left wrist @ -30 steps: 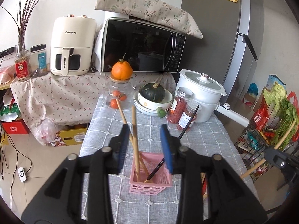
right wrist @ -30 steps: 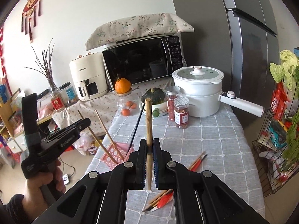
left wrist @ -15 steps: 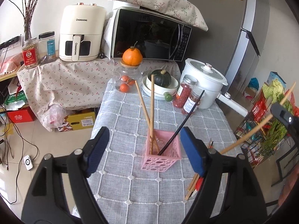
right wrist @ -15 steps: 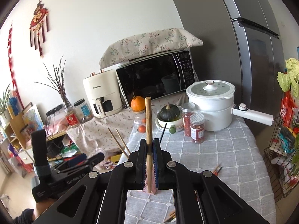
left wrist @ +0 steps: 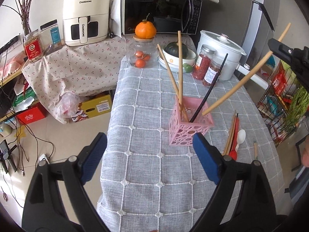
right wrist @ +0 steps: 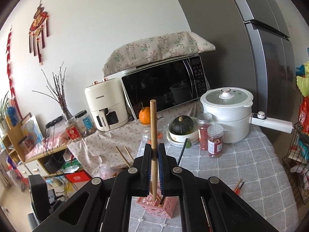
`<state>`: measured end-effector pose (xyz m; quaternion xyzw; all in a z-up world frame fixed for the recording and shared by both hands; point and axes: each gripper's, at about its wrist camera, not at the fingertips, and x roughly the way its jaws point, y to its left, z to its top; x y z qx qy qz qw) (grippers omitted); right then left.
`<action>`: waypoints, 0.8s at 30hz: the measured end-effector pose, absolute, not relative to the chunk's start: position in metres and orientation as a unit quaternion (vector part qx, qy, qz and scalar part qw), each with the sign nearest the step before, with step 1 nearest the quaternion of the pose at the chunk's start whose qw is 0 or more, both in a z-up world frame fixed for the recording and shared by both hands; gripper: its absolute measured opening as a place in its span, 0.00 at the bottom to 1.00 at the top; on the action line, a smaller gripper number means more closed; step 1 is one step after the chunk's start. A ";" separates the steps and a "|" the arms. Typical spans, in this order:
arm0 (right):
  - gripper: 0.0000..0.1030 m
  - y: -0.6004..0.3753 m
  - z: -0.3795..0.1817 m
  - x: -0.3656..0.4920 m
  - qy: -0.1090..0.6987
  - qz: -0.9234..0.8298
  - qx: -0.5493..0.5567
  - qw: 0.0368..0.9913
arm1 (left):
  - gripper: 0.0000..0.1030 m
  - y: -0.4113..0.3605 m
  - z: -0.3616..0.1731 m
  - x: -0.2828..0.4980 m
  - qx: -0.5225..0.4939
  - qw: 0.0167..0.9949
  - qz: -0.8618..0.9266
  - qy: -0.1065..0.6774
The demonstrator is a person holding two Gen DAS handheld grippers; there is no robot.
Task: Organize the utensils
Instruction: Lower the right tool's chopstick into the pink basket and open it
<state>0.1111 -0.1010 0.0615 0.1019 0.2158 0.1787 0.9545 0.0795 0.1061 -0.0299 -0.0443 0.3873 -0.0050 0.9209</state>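
Note:
A pink openwork basket (left wrist: 190, 124) stands on the grey checked tablecloth (left wrist: 154, 174). It holds two wooden chopsticks (left wrist: 179, 73) and a black chopstick (left wrist: 210, 89). My right gripper (right wrist: 154, 166) is shut on another wooden chopstick (right wrist: 153, 125), which it holds upright. In the left wrist view this chopstick (left wrist: 241, 83) slants down, and its lower end is at the basket's right rim. My left gripper (left wrist: 149, 158) hovers over the cloth in front of the basket, jaws opening, nothing between them. Loose chopsticks (left wrist: 230, 133), a red spoon (left wrist: 234, 147) and a white spoon (left wrist: 240, 137) lie right of the basket.
Behind the basket stand two spice jars (left wrist: 204, 65), a white pot (left wrist: 222, 52) with a long handle, a bowl with a squash (left wrist: 175, 52) and a glass jar (left wrist: 142, 58) topped by an orange. The table's left edge (left wrist: 114, 116) drops to the floor. A wire rack (left wrist: 280, 112) stands at the right.
My left gripper's jaws have spread wide and it has drawn back from the basket. My right gripper has carried its chopstick over to the basket, lower end now at the rim.

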 end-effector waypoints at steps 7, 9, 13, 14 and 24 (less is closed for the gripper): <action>0.06 -0.087 0.031 0.138 0.264 0.166 0.083 0.947 | 0.87 0.111 -0.032 0.078 -0.042 0.919 -0.005 0.393; 0.06 -0.085 0.022 0.145 0.280 0.166 0.082 0.942 | 0.88 0.113 -0.032 0.079 -0.043 0.919 -0.005 0.392; 0.07 -0.085 0.005 0.155 0.309 0.169 0.091 0.931 | 0.88 0.112 -0.032 0.079 -0.044 0.918 -0.005 0.394; 0.07 -0.086 0.003 0.157 0.315 0.168 0.093 0.929 | 0.88 0.111 -0.032 0.080 -0.045 0.917 -0.006 0.396; 0.70 -0.120 0.016 0.142 0.308 0.156 0.112 0.932 | 0.88 0.099 -0.037 0.082 -0.047 0.910 -0.023 0.411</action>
